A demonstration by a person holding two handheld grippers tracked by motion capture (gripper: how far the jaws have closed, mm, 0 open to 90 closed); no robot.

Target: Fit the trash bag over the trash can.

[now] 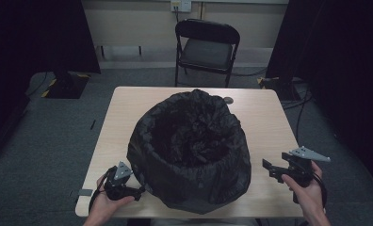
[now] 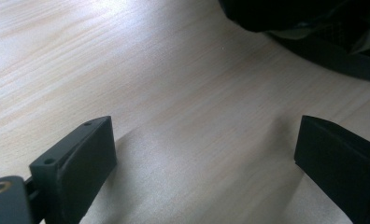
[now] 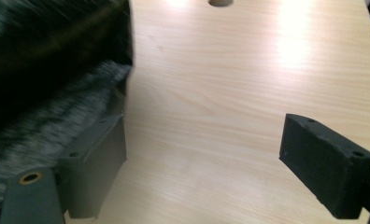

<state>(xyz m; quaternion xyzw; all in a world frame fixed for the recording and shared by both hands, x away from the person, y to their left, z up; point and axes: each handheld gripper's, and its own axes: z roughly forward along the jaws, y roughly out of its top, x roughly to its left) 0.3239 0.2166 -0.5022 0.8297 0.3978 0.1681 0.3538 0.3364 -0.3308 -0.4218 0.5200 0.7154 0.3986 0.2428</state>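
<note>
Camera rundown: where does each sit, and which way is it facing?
High view: above the near edge, facing forward and down on the black bag and table; both hands and tongs show.
Left gripper view: rides the left tongs, facing the tabletop; its open jaws show.
Right gripper view: rides the right tongs, jaws open.
All share bag and table.

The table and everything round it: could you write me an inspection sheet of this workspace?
Surface: pale wooden table, a round hole near its far edge.
Job's things: black bin bag, crumpled and mouth open, standing mid-table.
Clutter: nothing seen.
Grippers: left hand-held gripper beside the bag's near left, jaws open, empty; right hand-held gripper apart from the bag, jaws open, empty.
Cables: black cables on the floor, far right.
Surroundings: black folding chair, grey carpet, dark curtains.
</note>
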